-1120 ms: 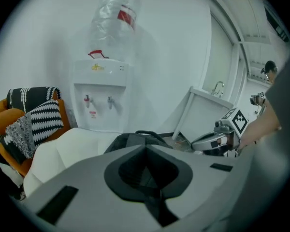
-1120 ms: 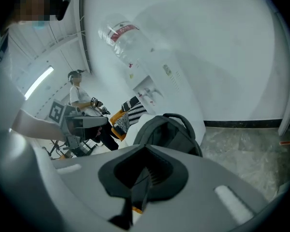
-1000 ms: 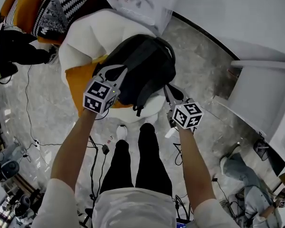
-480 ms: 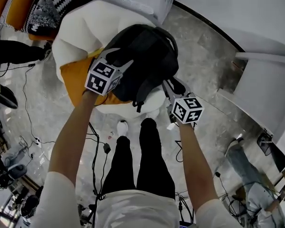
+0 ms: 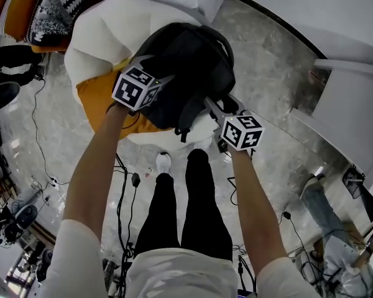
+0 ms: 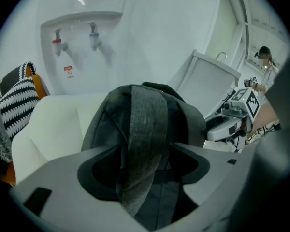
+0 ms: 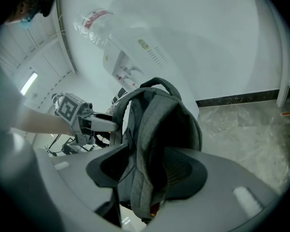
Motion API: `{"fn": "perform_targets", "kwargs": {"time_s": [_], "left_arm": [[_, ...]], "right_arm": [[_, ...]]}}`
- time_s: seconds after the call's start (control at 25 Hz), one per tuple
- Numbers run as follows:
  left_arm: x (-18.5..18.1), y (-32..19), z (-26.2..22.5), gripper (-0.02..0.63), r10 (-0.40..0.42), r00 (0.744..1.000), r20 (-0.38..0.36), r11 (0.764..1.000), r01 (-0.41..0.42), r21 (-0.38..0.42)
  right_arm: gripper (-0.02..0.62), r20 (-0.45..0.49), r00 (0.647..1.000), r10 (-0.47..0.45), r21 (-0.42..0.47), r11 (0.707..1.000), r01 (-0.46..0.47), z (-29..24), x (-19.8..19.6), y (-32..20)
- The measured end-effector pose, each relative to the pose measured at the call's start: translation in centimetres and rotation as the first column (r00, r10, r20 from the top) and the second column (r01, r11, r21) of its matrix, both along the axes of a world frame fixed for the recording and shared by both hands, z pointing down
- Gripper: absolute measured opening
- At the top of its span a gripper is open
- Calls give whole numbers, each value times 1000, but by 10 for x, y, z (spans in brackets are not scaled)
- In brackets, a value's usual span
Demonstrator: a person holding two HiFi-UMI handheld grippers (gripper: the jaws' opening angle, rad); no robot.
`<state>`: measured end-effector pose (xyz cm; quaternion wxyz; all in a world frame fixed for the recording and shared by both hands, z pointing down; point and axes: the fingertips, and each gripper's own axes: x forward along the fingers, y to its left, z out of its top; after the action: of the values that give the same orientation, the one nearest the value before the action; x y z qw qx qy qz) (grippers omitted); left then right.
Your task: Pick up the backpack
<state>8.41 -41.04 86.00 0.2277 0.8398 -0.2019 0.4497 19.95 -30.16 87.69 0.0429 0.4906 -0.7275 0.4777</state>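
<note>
A dark grey backpack rests upright on a white armchair, its top handle up. My left gripper is over the pack's left side. Its jaws are opening, and a grey shoulder strap hangs between them with gaps on both sides. My right gripper reaches in from the pack's right. Its jaws are opening too, around the other strap, which hangs loosely between them. Each gripper shows in the other's view: right gripper, left gripper.
An orange cushion lies under the pack's left edge. A striped cushion sits at the far left. A water dispenser stands behind the chair. Cables trail on the marble floor by my legs. A white cabinet is on the right.
Both grippers have sunk closer onto the backpack, and their jaws now stand wider apart. The backpack stays on the chair.
</note>
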Motion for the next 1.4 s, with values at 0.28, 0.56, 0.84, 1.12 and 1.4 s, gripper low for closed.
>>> {"fn": "perform_targets", "kwargs": {"time_s": [0.28,0.56,0.84,1.12,1.4], "left_arm": [[-1,5,1,194,-23,1000,-2,1000,23,4],[-1,16,-15,109,-10,999,-42,1000,10,-15],[7,23,-37,69,-1,996,-91,1000,-1,-19],[-8,32,-65,55,24,991,-131,1000,-26,-15],[-34,51,-103,51,-6,981,-194,999,-3,-42]], "right_arm": [[125,75,997,-21,-4,1000,22,5,-20,-14],[40,128,992,-23,30,999,19,-15,-26,-11],[37,144,990,-8,57,998,0,-42,-26,-14],[37,143,990,16,87,996,-29,-78,-34,-8],[35,175,984,38,99,994,-56,-114,-59,10]]}}
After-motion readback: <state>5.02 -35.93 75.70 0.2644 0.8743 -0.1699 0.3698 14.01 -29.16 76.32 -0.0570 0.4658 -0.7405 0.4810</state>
